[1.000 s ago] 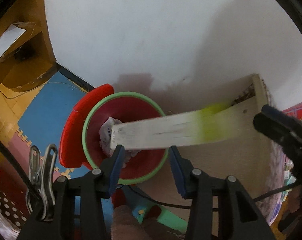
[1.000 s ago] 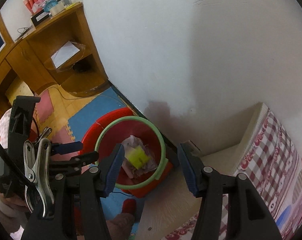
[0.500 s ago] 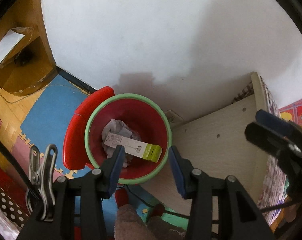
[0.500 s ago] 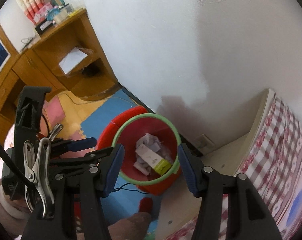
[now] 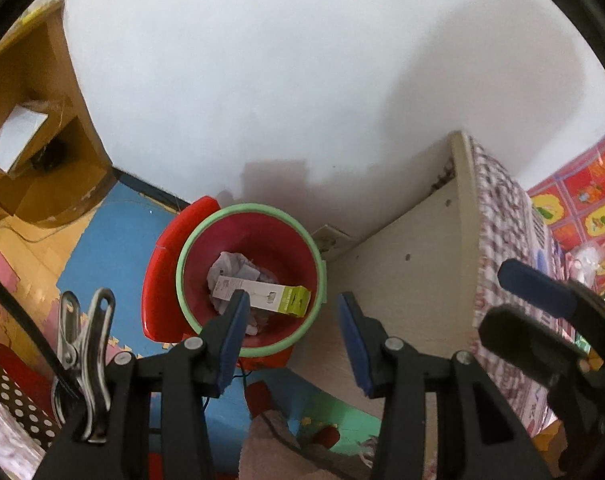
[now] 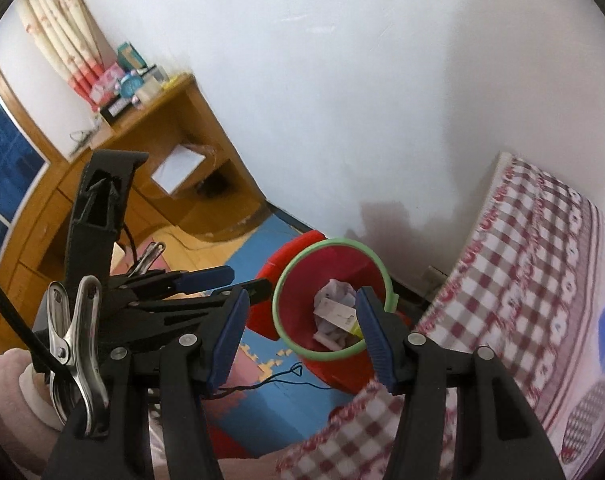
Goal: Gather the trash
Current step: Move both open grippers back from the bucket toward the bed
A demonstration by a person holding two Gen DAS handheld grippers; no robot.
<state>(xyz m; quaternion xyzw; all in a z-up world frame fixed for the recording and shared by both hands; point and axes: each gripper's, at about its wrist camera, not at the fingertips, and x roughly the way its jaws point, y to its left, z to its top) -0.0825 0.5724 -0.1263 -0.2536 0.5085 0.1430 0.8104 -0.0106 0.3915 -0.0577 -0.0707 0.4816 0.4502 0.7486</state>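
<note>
Below, a round red plastic bin with a pale green rim (image 5: 251, 276) on blue foam floor mat (image 5: 114, 236), against the white wall (image 5: 302, 80). Inside, a long white cardboard box with a lime-green end (image 5: 262, 298) flat across crumpled white paper (image 5: 232, 266). Left tool (image 5: 290, 336) above the bin's 5 o'clock edge, blue pads parted, gripping nothing. Right tool (image 6: 300, 332) likewise spread wide and empty, its own view showing the bin (image 6: 334, 300) near centre. At 3 o'clock of the bin, a bed in red-and-white checked cloth (image 6: 522, 300); at 10 o'clock, a wooden table (image 6: 154, 152).
</note>
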